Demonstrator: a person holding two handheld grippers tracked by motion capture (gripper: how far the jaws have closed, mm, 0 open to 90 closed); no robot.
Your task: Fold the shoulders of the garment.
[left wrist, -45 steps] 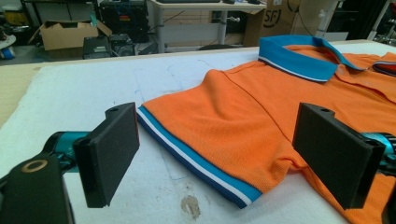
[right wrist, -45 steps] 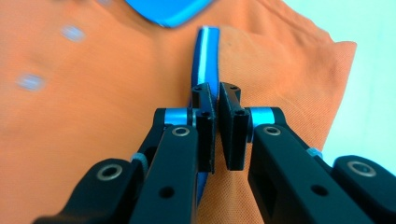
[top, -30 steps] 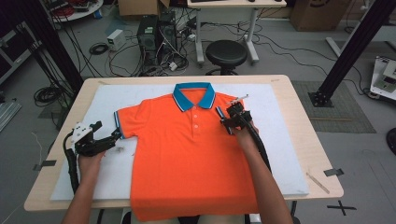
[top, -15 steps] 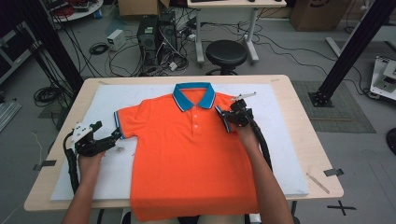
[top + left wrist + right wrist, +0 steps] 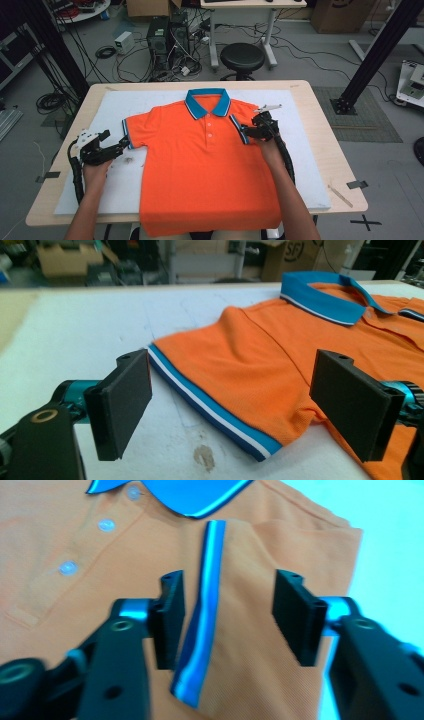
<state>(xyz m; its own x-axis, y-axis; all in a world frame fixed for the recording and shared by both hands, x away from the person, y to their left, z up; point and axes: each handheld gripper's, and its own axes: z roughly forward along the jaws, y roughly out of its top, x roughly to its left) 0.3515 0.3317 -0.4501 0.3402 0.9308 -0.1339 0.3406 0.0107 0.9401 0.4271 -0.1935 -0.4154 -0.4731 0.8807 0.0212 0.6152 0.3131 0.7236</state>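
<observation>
High view, nearest edge first: the orange polo shirt [image 5: 210, 170] lies flat, front up, on a white pad [image 5: 305, 165] covering the worktop [image 5: 335, 150], its hem at the person's side and its blue collar [image 5: 207, 102] at the far side. The shirt's long axis runs near to far.

Left hand-held gripper [image 5: 116, 146]: held just off the shirt's left sleeve [image 5: 220, 370], jaws wide apart with nothing between the pads. In the left gripper view the sleeve's striped blue cuff [image 5: 210, 410] lies flat on the pad ahead of the jaws, between them and slightly beyond – not touched.

Right hand-held gripper [image 5: 227, 617]: positioned over the right sleeve [image 5: 270, 580], which is already folded inward onto the chest so that its cuff [image 5: 202, 615] runs roughly along the shirt's long axis. The jaws have just been opening; they stand moderately apart above the cloth, with the cuff below the gap and near one pad, and the pads do not press on it.

Judgement: one sleeve is folded, the other is not. The left sleeve lies directly in front of the left hand-held gripper, toward the shirt's centre line – the nearer hand for the coming fold, and the cuff edge is the accessible pinch line
</observation>
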